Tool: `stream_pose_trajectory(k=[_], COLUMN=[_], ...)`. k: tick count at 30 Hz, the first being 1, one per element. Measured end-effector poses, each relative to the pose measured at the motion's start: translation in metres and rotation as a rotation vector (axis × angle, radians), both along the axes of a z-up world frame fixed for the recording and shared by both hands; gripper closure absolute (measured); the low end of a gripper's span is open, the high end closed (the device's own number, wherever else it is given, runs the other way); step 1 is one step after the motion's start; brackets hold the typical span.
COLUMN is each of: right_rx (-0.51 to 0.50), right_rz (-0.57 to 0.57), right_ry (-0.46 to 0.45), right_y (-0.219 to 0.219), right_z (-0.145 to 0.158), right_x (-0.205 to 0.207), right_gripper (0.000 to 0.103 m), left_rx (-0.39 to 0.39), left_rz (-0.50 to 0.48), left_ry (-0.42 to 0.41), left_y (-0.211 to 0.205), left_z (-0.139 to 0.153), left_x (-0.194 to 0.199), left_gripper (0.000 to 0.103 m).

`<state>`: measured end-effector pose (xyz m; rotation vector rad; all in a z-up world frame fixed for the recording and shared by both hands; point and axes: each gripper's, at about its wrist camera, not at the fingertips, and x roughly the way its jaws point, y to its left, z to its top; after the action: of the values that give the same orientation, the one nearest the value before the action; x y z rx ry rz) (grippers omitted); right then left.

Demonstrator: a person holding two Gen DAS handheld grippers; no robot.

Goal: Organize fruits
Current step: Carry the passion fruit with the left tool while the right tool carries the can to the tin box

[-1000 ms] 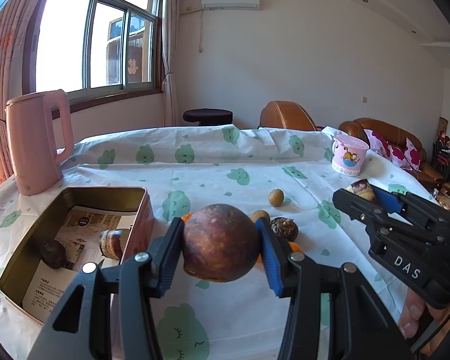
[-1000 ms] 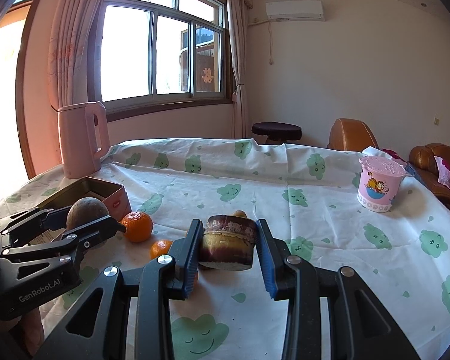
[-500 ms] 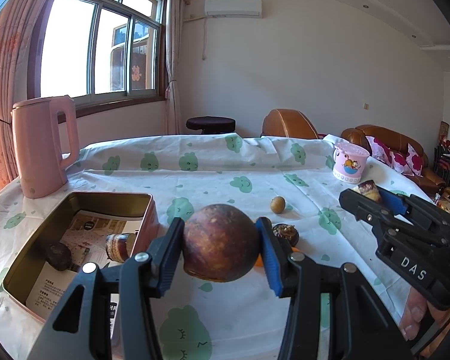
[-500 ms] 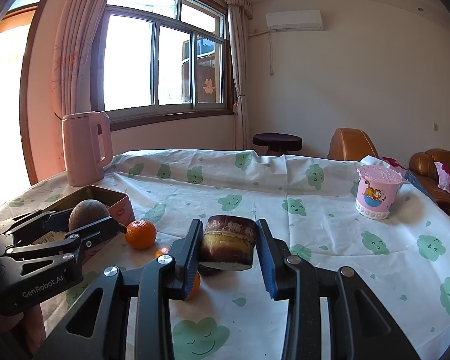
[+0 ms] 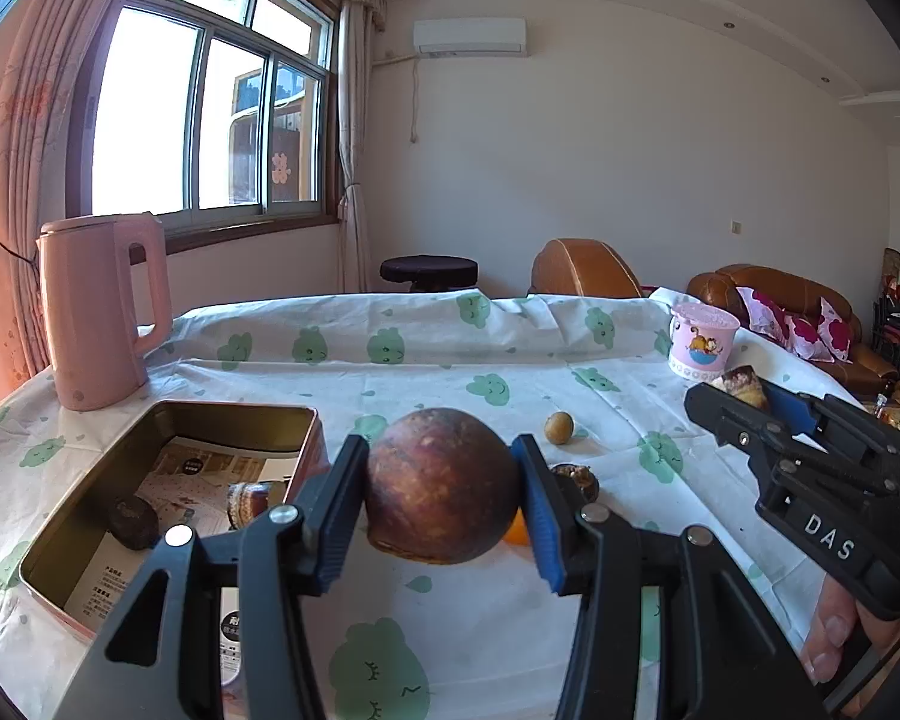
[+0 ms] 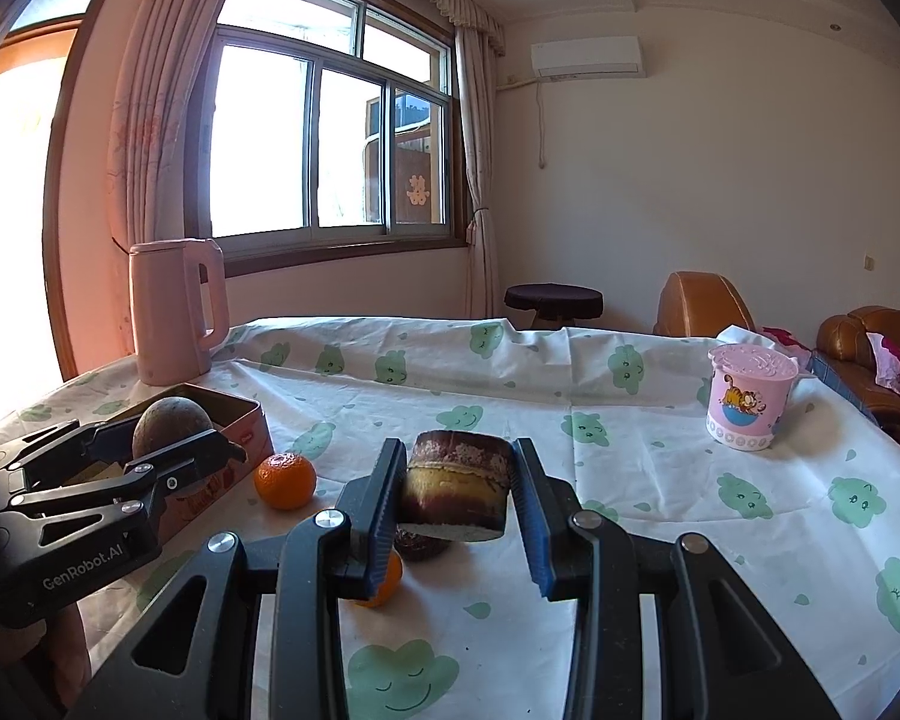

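My left gripper point(image 5: 444, 495) is shut on a round brown-purple fruit point(image 5: 441, 483) and holds it above the cloth, right of the open gold tin point(image 5: 90, 498). The tin holds a dark fruit point(image 5: 133, 521) and a cut piece point(image 5: 247, 503) on printed paper. My right gripper point(image 6: 457, 495) is shut on a cut purple-and-yellow fruit piece point(image 6: 457, 492), held above the table. It also shows in the left wrist view point(image 5: 744, 405). On the cloth lie a tangerine point(image 6: 285, 480), another orange fruit point(image 6: 384, 582), a dark fruit point(image 5: 576, 480) and a small tan fruit point(image 5: 558, 426).
A pink kettle point(image 5: 99, 312) stands at the back left beside the tin. A pink cartoon cup point(image 5: 702, 342) stands at the far right of the table. The cloth-covered table point(image 5: 426, 348) ends at the far edge before a stool and brown sofas.
Both grippers have lifted and tilted up a little with their fruit; the table and tin sit lower in both views. Both grips are unchanged.
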<state>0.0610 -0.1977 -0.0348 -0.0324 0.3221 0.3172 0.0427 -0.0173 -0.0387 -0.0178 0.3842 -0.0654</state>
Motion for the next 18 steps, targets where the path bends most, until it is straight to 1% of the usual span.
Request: stream_pose_trajectory(k=[8, 15, 18], right_rx=[0.000, -0.005, -0.013], right_rz=[-0.002, -0.002, 0.003], right_ry=[-0.021, -0.026, -0.017], right_y=[0.0001, 0.0007, 0.0023], right_z=[0.0015, 0.0017, 0.0012], right_x=[-0.0037, -0.0040, -0.0026], right_gripper=[0.065, 0.065, 0.065], left_rx=[0.012, 0.011, 0.006], left_rz=[0.004, 0.008, 0.010], left_ry=[-0.037, -0.041, -0.029], left_y=[-0.0009, -0.0008, 0.0025], left_z=[0.0029, 0.0034, 0.0028], left_x=[-0.0061, -0.0077, -0.0076], left_gripper=[0.052, 0.052, 0.052])
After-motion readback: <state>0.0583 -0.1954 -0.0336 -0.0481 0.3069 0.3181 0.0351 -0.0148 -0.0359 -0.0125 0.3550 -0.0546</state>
